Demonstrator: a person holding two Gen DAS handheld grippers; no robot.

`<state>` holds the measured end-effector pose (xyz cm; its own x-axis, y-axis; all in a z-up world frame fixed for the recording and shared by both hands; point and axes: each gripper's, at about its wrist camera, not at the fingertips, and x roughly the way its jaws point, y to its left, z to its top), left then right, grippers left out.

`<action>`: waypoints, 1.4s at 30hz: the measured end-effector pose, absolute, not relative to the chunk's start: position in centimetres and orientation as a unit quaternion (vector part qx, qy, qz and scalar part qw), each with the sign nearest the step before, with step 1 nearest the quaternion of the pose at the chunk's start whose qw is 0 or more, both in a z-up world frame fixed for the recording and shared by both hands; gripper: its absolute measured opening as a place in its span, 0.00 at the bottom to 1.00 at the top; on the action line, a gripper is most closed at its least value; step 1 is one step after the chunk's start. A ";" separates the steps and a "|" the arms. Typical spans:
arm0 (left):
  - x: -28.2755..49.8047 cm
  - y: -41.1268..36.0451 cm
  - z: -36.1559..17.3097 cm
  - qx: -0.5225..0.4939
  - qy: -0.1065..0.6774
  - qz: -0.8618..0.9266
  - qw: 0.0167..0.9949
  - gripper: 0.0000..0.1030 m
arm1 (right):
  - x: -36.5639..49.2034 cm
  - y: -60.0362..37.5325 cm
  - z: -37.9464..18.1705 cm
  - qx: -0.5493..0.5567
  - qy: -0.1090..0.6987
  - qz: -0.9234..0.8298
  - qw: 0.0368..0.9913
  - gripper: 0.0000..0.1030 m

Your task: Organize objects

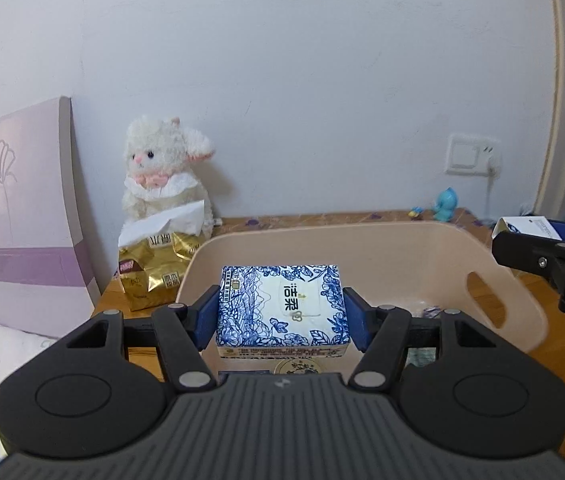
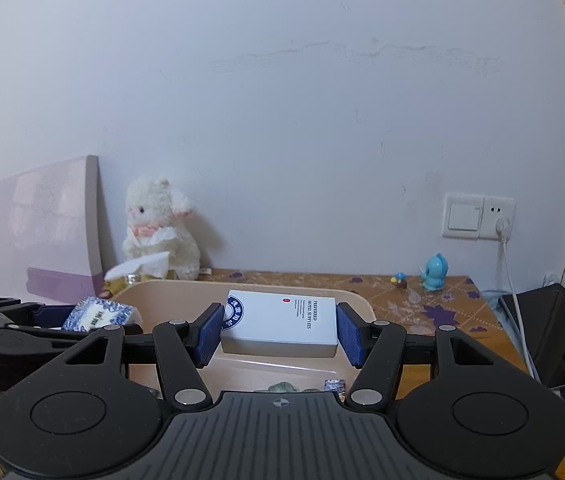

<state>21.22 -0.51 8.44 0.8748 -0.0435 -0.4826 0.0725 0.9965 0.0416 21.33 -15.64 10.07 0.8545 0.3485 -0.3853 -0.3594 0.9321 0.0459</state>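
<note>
Currently holding two items over the beige plastic basket (image 1: 494, 264), one per hand.

Left hand-held gripper (image 1: 282, 312): pinching a blue-and-white floral tissue pack (image 1: 282, 308) by its two short sides, blue pads (image 1: 206, 316) pressing flat against the wrapping. Pack lying level, printed face up, hanging above the basket's inside near its left half.

Right hand-held gripper (image 2: 278, 328): clamping a white hotel-supplies box (image 2: 282, 324) between its pads (image 2: 348, 330), box lying flat with the lettered face up. Also hanging over the basket, nearer the right side, as seen at the far right edge of the left wrist view.

Sitting in the basket bottom: a few small items, too blurred to name.

Basket resting on the wooden worktop (image 2: 422, 304), patterned with purple flowers. Beside the basket on the left, a gold tissue packet (image 1: 150, 276) with a white sheet sticking up. Behind that, a white plush lamb (image 1: 162, 168) leaning against the wall. At the worktop's back right corner, a small blue bird figurine (image 2: 434, 272) standing beside a tinier figure (image 2: 399, 280). Wall socket plate (image 2: 478, 216) above, with a white cable plugged in.
</note>
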 end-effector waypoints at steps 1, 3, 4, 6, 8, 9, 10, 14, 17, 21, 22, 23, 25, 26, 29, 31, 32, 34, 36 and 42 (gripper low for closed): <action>21.8 -0.7 8.0 0.033 0.257 -0.027 0.965 0.63 | 21.8 -15.3 9.7 -0.024 0.199 0.180 0.963 0.56; 23.2 -0.9 7.0 0.042 0.280 -0.015 0.959 0.63 | 22.6 -14.5 8.7 -0.047 0.208 0.173 0.962 0.56; 23.9 -1.0 6.4 0.046 0.293 -0.008 0.955 0.63 | 22.9 -14.2 8.2 -0.054 0.213 0.172 0.960 0.56; 25.1 -1.0 5.5 0.048 0.316 0.002 0.947 0.63 | 23.7 -13.8 7.4 -0.062 0.228 0.171 0.957 0.56; 26.0 -0.8 4.6 0.042 0.339 0.006 0.940 0.63 | 24.3 -13.4 6.6 -0.067 0.246 0.172 0.952 0.56; 26.3 -0.7 4.3 0.039 0.350 0.007 0.936 0.63 | 24.7 -13.3 6.2 -0.068 0.259 0.173 0.948 0.56; 26.6 -0.6 4.0 0.038 0.357 0.008 0.933 0.63 | 25.0 -13.2 5.8 -0.069 0.269 0.175 0.945 0.56; 26.7 -0.9 3.6 0.059 0.357 0.014 0.932 0.64 | 25.9 -13.3 4.3 -0.058 0.307 0.175 0.934 0.64; 26.5 -0.9 4.0 0.055 0.360 0.006 0.932 0.64 | 25.7 -13.7 4.1 -0.051 0.316 0.173 0.931 0.71; 25.6 -1.1 4.8 0.054 0.353 -0.001 0.934 0.84 | 24.8 -14.5 5.2 -0.044 0.306 0.172 0.935 0.92; 25.3 -1.2 5.2 0.054 0.347 0.000 0.936 0.87 | 24.5 -14.8 5.5 -0.042 0.302 0.171 0.937 0.99; 24.9 -1.2 5.4 0.056 0.344 0.001 0.937 0.91 | 24.3 -15.0 5.8 -0.041 0.297 0.171 0.938 1.00; 24.4 -1.3 5.9 0.054 0.346 -0.002 0.937 0.93 | 23.7 -15.3 6.4 -0.044 0.294 0.172 0.939 1.00; 24.1 -1.3 6.1 0.051 0.349 -0.003 0.936 0.95 | 23.5 -15.4 6.7 -0.045 0.294 0.172 0.939 1.00; 23.3 -1.1 6.4 0.045 0.352 -0.007 0.935 0.95 | 22.4 -16.0 7.5 -0.043 0.290 0.174 0.940 1.00; 22.6 -0.9 6.7 0.043 0.348 -0.006 0.936 0.95 | 21.7 -16.4 7.9 -0.040 0.281 0.177 0.943 1.00; 22.2 -0.9 6.9 0.041 0.348 -0.006 0.937 0.95 | 21.2 -16.6 8.1 -0.036 0.277 0.177 0.944 1.00; 21.5 -0.7 7.2 0.036 0.347 -0.008 0.937 0.95 | 20.4 -17.0 8.4 -0.030 0.272 0.178 0.945 1.00; 20.6 -0.6 7.6 0.032 0.345 -0.012 0.938 0.95 | 19.6 -17.4 8.7 -0.024 0.270 0.180 0.946 1.00; 17.0 -0.4 8.8 0.031 0.324 -0.016 0.945 0.95 | 16.8 -17.8 8.7 -0.029 0.255 0.178 0.950 1.00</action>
